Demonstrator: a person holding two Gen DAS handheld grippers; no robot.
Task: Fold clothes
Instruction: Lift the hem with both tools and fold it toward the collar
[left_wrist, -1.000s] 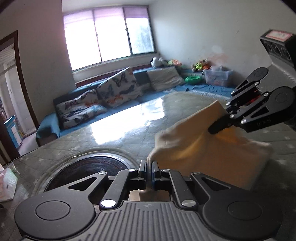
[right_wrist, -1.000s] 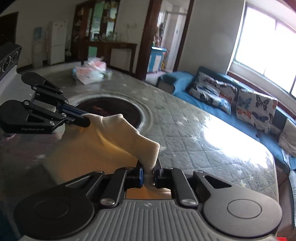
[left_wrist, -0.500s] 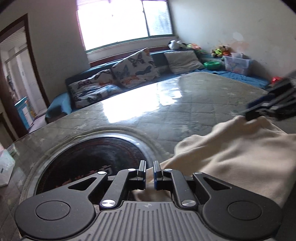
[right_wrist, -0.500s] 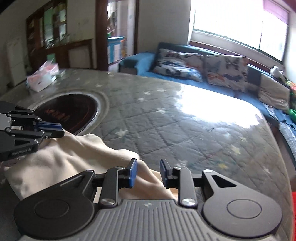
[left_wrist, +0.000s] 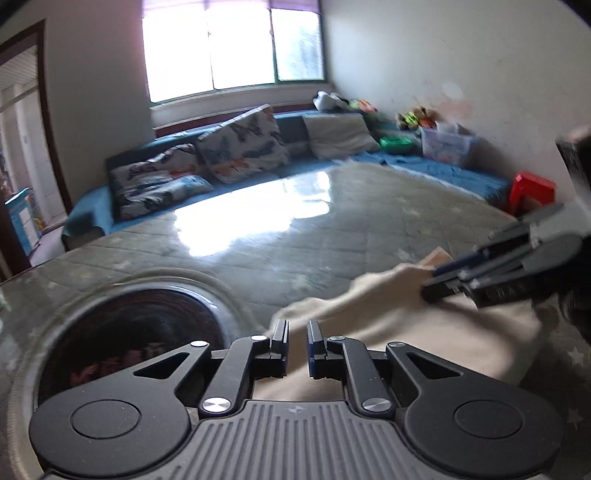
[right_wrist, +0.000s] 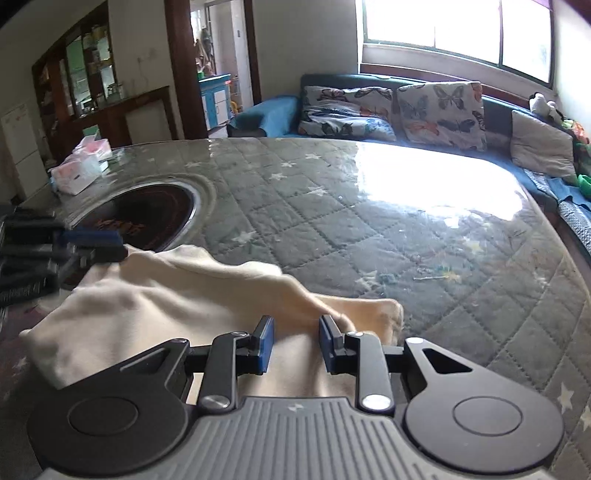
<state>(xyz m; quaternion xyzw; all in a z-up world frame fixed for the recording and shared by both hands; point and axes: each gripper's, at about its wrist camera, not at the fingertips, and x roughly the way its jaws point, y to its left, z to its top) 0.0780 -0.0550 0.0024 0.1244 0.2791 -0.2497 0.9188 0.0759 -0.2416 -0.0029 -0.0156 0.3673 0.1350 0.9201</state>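
A cream folded garment (left_wrist: 399, 325) lies on the quilted grey table cover (left_wrist: 295, 251); it also shows in the right wrist view (right_wrist: 155, 302). My left gripper (left_wrist: 296, 336) is open a little, just above the garment's near edge, holding nothing. My right gripper (right_wrist: 293, 334) is open wider, over the garment's right end, empty. Each gripper shows blurred in the other's view: the right one (left_wrist: 480, 277) and the left one (right_wrist: 74, 240), both at the cloth's edges.
A round dark inset cooktop (left_wrist: 133, 332) sits in the table beside the garment. A tissue pack (right_wrist: 79, 166) lies at the table's far left. A blue sofa with butterfly cushions (right_wrist: 399, 107) runs behind the table. A red stool (left_wrist: 532, 192) stands at the right.
Both grippers let go of the garment and opened. The cloth, held up a second ago, now lies flat on the table. Both grippers have drawn back slightly.
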